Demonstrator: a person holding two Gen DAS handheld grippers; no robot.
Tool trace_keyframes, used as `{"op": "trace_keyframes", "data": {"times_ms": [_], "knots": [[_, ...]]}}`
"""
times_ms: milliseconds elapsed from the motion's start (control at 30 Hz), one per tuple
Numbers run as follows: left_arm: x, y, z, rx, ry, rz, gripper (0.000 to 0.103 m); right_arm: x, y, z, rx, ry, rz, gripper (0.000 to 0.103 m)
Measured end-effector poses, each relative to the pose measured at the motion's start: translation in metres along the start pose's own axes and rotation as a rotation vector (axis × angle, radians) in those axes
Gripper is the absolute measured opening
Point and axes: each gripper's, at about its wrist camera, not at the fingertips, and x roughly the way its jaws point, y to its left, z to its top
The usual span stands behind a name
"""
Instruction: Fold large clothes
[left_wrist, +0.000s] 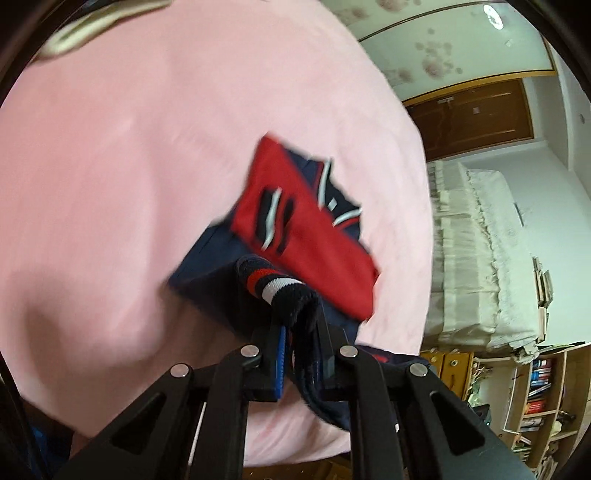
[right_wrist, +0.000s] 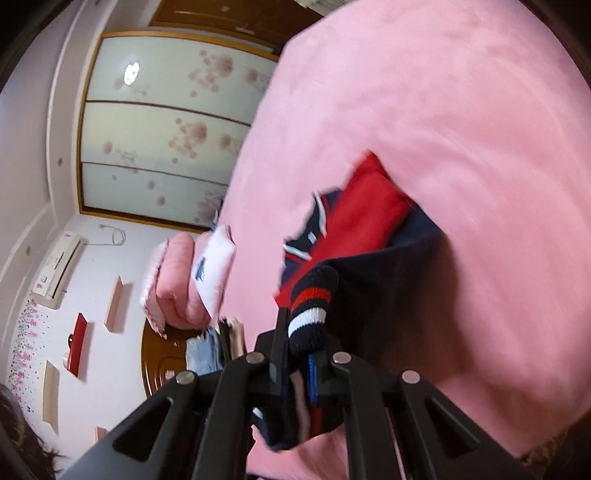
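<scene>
Left wrist view: each claw (left_wrist: 299, 325) (right_wrist: 301, 343) clamps the jacket's (left_wrist: 306, 218) striped hem, pink bedspread (left_wrist: 129, 166) clear all round.

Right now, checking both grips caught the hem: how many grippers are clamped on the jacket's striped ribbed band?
2. The left gripper pinches the striped band of the jacket; the right gripper pinches it at another spot, above the pink bedspread.

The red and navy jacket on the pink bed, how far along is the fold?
Done: the jacket already looks partly folded, a red sleeve laid across the navy body on the pink bedspread. In hand: the left gripper and the right gripper each have their jaws shut on the striped ribbed hem, with that edge raised off the bed. Left: probably carrying the hem over toward the collar, then smoothing.
</scene>
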Motion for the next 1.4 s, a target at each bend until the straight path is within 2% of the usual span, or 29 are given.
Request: {"op": "trace_keyframes", "data": {"times_ms": [200, 333, 467, 500, 533, 567, 600, 633, 667, 800, 867, 900, 1000, 1067, 1133, 1233, 1300, 1367, 1400], "knots": [[0.026, -0.019, 0.064, 0.035, 0.011, 0.023, 0.009, 0.031, 0.022, 0.040, -0.011, -0.082, -0.072, 0.007], [0.050, -0.028, 0.092, 0.065, 0.025, 0.051, 0.009, 0.051, 0.023, 0.062, -0.017, -0.108, -0.093, 0.007], [0.084, -0.040, 0.115, 0.090, 0.042, 0.146, 0.011, 0.075, 0.021, 0.084, -0.026, -0.087, -0.167, 0.011], [0.090, -0.042, 0.119, 0.076, 0.042, 0.177, 0.014, 0.081, 0.020, 0.088, -0.026, -0.076, -0.181, 0.012], [0.094, -0.042, 0.121, 0.064, 0.037, 0.205, 0.024, 0.087, 0.017, 0.093, -0.024, -0.060, -0.195, 0.016], [0.096, -0.042, 0.122, 0.064, 0.027, 0.227, 0.038, 0.093, 0.015, 0.099, -0.023, -0.046, -0.209, 0.032], [0.095, -0.047, 0.123, 0.070, 0.001, 0.263, 0.046, 0.099, 0.013, 0.104, -0.022, -0.032, -0.222, 0.045], [0.096, -0.050, 0.123, 0.083, -0.011, 0.284, 0.061, 0.102, 0.012, 0.109, -0.019, -0.020, -0.245, 0.063], [0.096, -0.054, 0.122, 0.100, -0.021, 0.314, 0.069, 0.103, 0.011, 0.112, -0.019, -0.016, -0.264, 0.066], [0.107, -0.064, 0.112, 0.161, 0.022, 0.401, 0.070, 0.105, 0.013, 0.123, -0.082, 0.020, -0.306, 0.066], [0.114, -0.063, 0.106, 0.165, 0.044, 0.414, 0.070, 0.110, 0.011, 0.123, -0.110, 0.066, -0.328, 0.066], [0.120, -0.063, 0.102, 0.167, 0.069, 0.413, 0.070, 0.114, 0.010, 0.121, -0.127, 0.101, -0.330, 0.066], [0.135, -0.062, 0.089, 0.172, 0.122, 0.422, 0.070, 0.132, 0.009, 0.110, -0.191, 0.210, -0.305, 0.049], [0.141, -0.061, 0.083, 0.183, 0.127, 0.454, 0.070, 0.145, 0.011, 0.097, -0.246, 0.275, -0.291, 0.021], [0.145, -0.061, 0.079, 0.197, 0.136, 0.463, 0.069, 0.162, 0.015, 0.083, -0.309, 0.361, -0.272, 0.009], [0.153, -0.062, 0.077, 0.208, 0.161, 0.466, 0.069, 0.193, 0.024, 0.061, -0.405, 0.496, -0.192, 0.004], [0.159, -0.062, 0.078, 0.233, 0.165, 0.471, 0.065, 0.213, 0.031, 0.049, -0.491, 0.536, -0.161, 0.003], [0.169, -0.062, 0.080, 0.258, 0.169, 0.496, 0.059, 0.234, 0.032, 0.044, -0.566, 0.554, -0.189, 0.003], [0.175, -0.061, 0.082, 0.276, 0.173, 0.516, 0.058, 0.247, 0.030, 0.043, -0.612, 0.553, -0.234, 0.003]]}}
